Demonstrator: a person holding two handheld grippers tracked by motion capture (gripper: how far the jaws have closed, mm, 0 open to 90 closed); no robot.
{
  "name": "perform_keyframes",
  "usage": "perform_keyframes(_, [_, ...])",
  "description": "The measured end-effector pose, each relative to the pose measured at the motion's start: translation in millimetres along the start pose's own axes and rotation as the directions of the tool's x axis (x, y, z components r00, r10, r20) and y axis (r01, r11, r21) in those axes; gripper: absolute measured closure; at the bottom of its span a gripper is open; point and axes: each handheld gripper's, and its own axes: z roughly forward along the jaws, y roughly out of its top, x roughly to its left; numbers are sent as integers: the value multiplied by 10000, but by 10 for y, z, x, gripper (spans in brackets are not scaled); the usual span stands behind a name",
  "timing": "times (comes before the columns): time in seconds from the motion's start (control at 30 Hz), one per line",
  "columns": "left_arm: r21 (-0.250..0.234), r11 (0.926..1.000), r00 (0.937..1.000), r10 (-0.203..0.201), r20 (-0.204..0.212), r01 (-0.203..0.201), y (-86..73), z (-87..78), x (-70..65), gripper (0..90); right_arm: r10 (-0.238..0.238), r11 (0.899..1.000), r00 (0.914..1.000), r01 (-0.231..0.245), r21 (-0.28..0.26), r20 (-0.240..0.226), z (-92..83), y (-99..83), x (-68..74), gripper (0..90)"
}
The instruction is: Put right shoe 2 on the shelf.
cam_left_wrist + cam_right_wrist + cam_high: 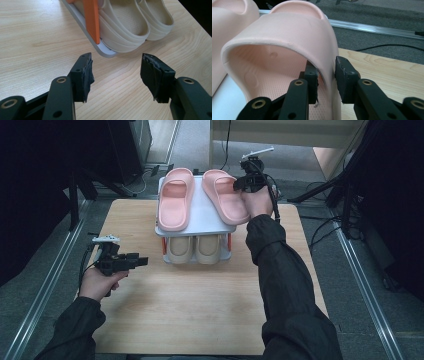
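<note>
No readable text, labels, brands, numbers, signs anywhere

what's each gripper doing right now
left gripper: open, holding nothing, over the table.
right gripper: open, jaws either side of the pink slipper's strap.

I see 2 pink slippers (200, 197) at upper centre, 2 beige slippers (194, 249) beneath, an orange post (92, 20), black claws, a pale wood-grain bench (200, 305).

We see a table (200, 305) of pale wood grain with a smooth, faintly satin finish. The pink slipper (287, 37) looks like soft matt foam, its footbed finely dimpled. The beige slippers (130, 27) are matt, ribbed rubbery plastic. The rack (105, 51) is smooth grey plastic with orange posts.
</note>
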Motion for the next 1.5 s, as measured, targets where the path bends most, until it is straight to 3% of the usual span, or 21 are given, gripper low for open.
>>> perform_keyframes(0.5, [84,10000,10000,20,-18,-19,5,11,5,431,127,9997,9959,-145,-200,-895,-53,-59,94,658])
perform_keyframes(0.7, [76,10000,10000,-3,-18,3,10,21,3,431,-376,9986,9959,345,-389,-819,-57,-112,129,651])
perform_keyframes(1.3, [115,9999,10000,91,-8,-91,25,40,3,431,-356,9990,9879,310,-330,-1506,-56,-189,260,575])
perform_keyframes(1.5, [88,9999,9999,102,-3,-102,30,37,2,430,-445,9981,9878,376,-486,-1494,-46,-201,323,544])
